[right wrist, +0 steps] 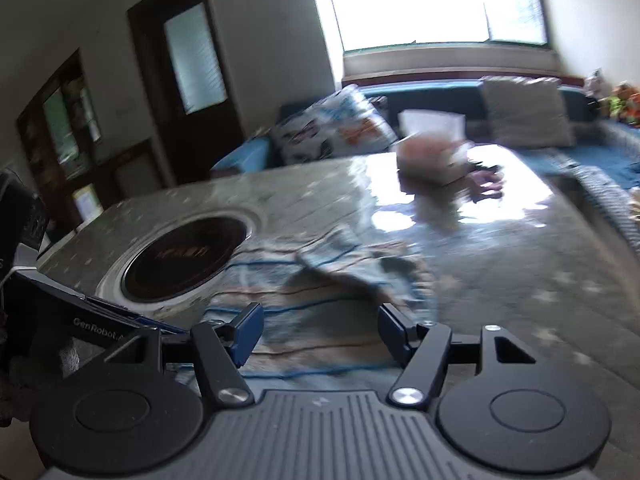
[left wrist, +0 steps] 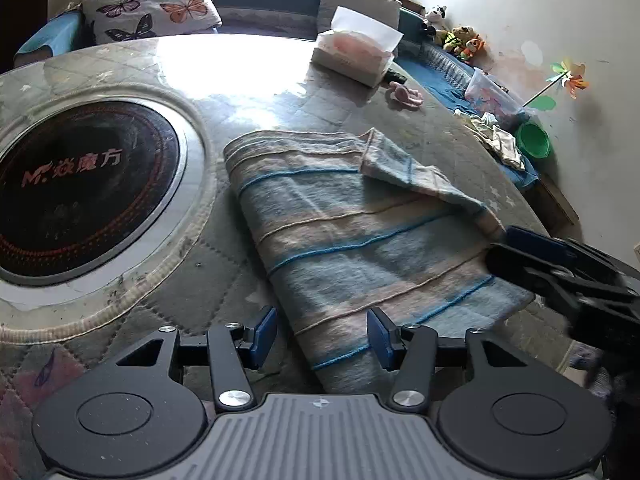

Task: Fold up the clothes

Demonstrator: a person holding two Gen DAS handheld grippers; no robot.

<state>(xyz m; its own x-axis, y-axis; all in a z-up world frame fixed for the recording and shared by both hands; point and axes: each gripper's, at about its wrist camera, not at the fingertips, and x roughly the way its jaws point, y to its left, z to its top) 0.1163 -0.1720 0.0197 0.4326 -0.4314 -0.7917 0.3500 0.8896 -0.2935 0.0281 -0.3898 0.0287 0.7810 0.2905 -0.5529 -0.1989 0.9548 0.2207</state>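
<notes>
Both grippers stand wide, holding nothing. The left gripper [left wrist: 322, 336] straddles the near end of the striped cloth [left wrist: 360, 240], its blue pads [left wrist: 264, 332] apart. The right gripper [right wrist: 320, 330] hovers over the same cloth, blurred in its own view. The cloth lies folded on the quilted table [left wrist: 160, 280], one far corner turned over, beside the round black hotplate [left wrist: 80, 188]. A tissue box [left wrist: 354, 54] sits near the table's far edge.

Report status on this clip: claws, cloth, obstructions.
Left claw open, at near edge of striped blanket. Right claw open, holding nothing. Blanket flat on table, far right corner flipped over. Tissue box well beyond, not obstructing.
</notes>
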